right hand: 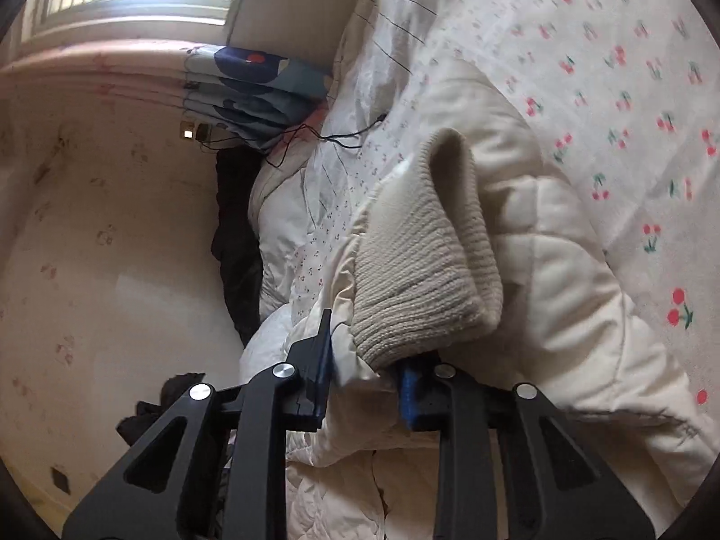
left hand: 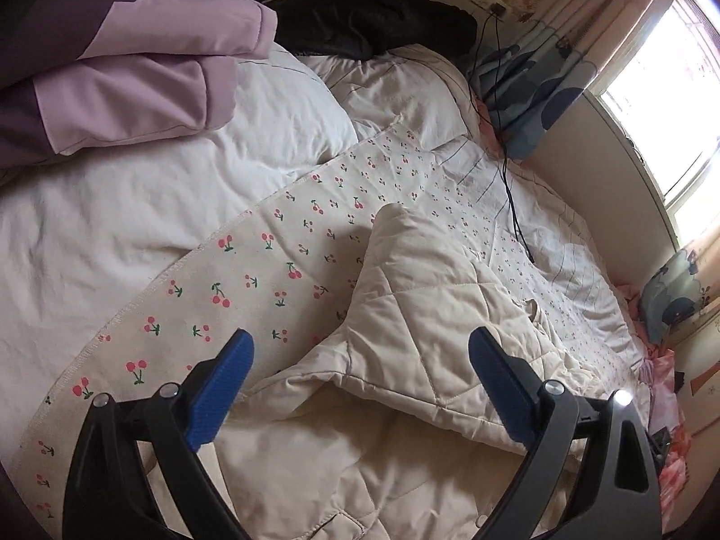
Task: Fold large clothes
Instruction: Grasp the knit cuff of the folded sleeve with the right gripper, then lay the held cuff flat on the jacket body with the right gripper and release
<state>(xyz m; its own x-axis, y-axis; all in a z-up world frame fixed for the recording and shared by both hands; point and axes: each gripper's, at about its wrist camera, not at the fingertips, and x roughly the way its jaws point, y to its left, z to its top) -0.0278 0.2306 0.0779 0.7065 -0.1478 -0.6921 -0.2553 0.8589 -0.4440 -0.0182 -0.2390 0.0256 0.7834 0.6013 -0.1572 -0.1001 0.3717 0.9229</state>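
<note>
The work surface is a bed [left hand: 112, 234] spread with a white sheet, and across it lies a cherry-print cloth [left hand: 252, 279] running away from the left gripper [left hand: 360, 387] toward the far wall. A window [left hand: 666, 103] glows bright ahead and to the right of that gripper, with a blue-patterned curtain [left hand: 535, 81] hanging beside it, and a black cable [left hand: 508, 171] trails from a wall socket down over the bedding. Directly ahead of and below the left gripper sprawls the cream quilted jacket [left hand: 427, 315], one part of it folded over on top; the gripper's blue pads stand wide apart above it with nothing between them. Ahead and to its left sit a lilac and purple garment [left hand: 135, 76] and, farther off, a heap of black clothing [left hand: 373, 22], both well apart from the jacket. In the right wrist view the right gripper [right hand: 364, 360] is closed on the jacket's cream fabric, just beside a ribbed knit cuff [right hand: 423, 270] that bulges ahead of its fingers and hides part of the right pad. Patterned wallpaper [right hand: 90, 247] fills the space to this gripper's left.
</note>
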